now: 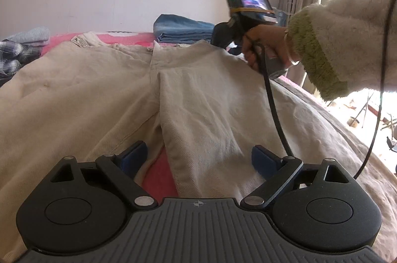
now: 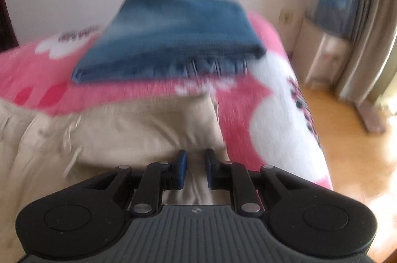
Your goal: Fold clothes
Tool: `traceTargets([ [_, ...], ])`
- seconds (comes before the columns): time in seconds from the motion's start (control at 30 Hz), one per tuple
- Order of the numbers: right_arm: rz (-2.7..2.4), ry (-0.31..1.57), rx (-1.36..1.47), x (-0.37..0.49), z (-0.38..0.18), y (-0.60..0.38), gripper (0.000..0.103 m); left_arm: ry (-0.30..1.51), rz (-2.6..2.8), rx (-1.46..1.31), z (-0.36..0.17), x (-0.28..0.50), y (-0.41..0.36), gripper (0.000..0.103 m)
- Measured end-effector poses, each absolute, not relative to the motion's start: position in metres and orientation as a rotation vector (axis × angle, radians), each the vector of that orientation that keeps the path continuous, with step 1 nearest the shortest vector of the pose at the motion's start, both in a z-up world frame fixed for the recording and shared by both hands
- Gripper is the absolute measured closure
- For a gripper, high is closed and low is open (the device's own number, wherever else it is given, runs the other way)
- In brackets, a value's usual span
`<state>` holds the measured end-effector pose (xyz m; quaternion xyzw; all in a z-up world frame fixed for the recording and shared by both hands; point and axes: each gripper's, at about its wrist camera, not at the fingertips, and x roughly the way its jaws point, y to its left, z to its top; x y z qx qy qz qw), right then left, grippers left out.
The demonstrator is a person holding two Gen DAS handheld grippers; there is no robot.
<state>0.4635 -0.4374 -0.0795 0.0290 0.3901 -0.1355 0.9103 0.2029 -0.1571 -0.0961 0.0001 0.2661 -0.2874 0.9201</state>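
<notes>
- A heap of plaid and grey clothes (image 1: 17,49) is lying at nine o'clock in the left wrist view, on the pink blanket (image 1: 129,36).
- The beige trousers (image 1: 99,94) are lying spread flat over the blanket, waistband at the twelve o'clock end, the two legs running down toward six o'clock with a strip of pink showing between them.
- The left gripper (image 1: 199,158) is hovering over the trouser legs at six o'clock, its blue pads standing wide apart and gripping nothing.
- Folded blue jeans (image 1: 183,31) are sitting at twelve o'clock, just beyond the waistband.
- The right gripper (image 1: 219,38) is reaching in from two o'clock in that view, held by a hand (image 1: 263,44) in a fluffy cream sleeve (image 1: 347,34), its tip at the right corner of the waistband.
- In the blurred right wrist view, the right gripper (image 2: 196,170) is showing its pads narrowly apart with beige cloth seen in the gap; whether they are pinching it I cannot tell.
- The jeans (image 2: 171,39) are lying at twelve o'clock there.
- A wooden floor (image 2: 347,139) and a curtain (image 2: 372,22) are showing at three o'clock.
</notes>
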Motion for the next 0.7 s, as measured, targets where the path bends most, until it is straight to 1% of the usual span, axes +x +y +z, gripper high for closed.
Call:
traceTargets([
  [0.13,-0.277,0.801,0.070,0.461,-0.067,-0.441,0.084,0.549,-0.594,-0.005,-0.096,0.203,-0.156,0.010],
  [0.2,-0.291,0.784,0.166,0.449,-0.049,-0.454,0.084,0.550,-0.595,-0.008,-0.096,0.205,-0.155,0.010],
  [0.3,-0.306,0.741,0.234,0.420,-0.019,-0.468,0.083,0.554,-0.600,-0.010,-0.095,0.204,-0.156,0.009],
  [0.37,-0.294,0.736,0.244,0.394,0.002,-0.475,0.083,0.565,-0.609,-0.002,-0.094,0.205,-0.157,0.006],
  [0.57,-0.169,0.755,0.320,0.271,0.053,-0.493,0.082,0.606,-0.617,0.054,-0.081,0.206,-0.156,0.006],
  [0.7,-0.017,0.859,0.405,0.163,0.053,-0.484,0.082,0.638,-0.558,-0.032,-0.052,0.200,-0.120,0.007],
])
